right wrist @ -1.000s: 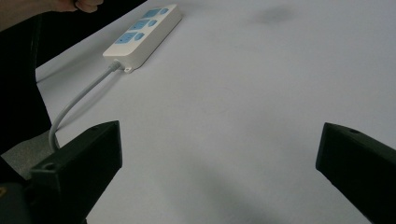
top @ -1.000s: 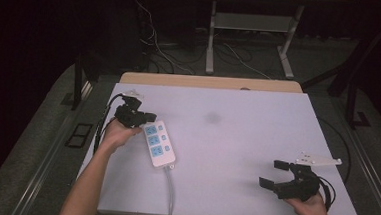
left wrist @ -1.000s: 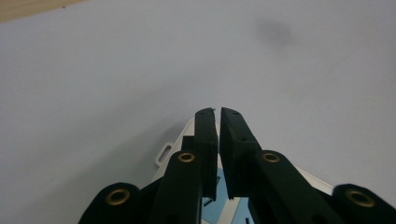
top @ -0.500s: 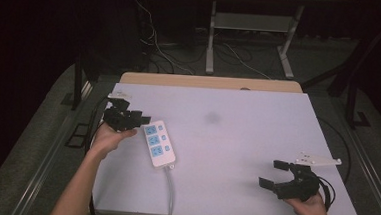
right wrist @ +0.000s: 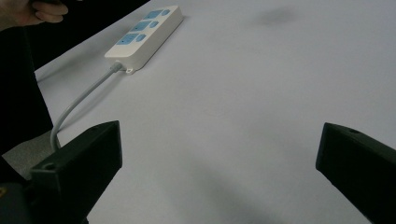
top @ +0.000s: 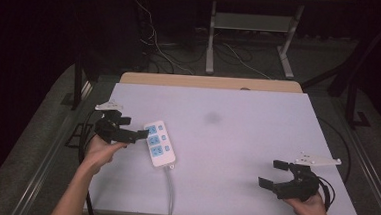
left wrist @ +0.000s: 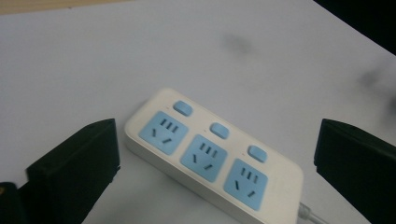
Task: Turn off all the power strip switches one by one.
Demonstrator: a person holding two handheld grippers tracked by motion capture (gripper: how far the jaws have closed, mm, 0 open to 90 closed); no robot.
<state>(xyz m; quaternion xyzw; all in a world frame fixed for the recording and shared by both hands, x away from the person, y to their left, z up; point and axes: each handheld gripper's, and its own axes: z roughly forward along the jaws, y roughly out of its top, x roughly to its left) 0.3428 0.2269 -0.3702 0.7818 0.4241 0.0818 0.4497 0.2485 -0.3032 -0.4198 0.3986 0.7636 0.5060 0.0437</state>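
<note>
In the high view, the left tool [top: 127, 128] sits at the left edge of the white counter [top: 236, 140], in the left middle of the frame. A hand [top: 99, 151] holds it from below. Its jaws have just been opening, and now they stand wide apart with nothing pinched between them. One jaw tip is close to the power strip [top: 159, 143] but does not press on it.

The power strip lies flat on the counter, just to the right of the left tool. It is white with three blue sockets and three small blue buttons. It lies at a slant, with its far end toward the upper left. A grey cord [top: 170, 196] comes out of its near end and runs down to the bottom edge of the counter.

In the left gripper view, the power strip [left wrist: 212, 156] lies in the middle of the frame, between the two black jaws but farther off, and they do not touch it.

A faint dark smudge [top: 212, 118] marks the counter near the middle of the high view.

The right tool [top: 274, 177] rests at the lower right of the high view, held by the other hand [top: 312, 207]. It is let go too, with jaws wide apart and bare counter between them. It is well apart from the power strip.
</note>
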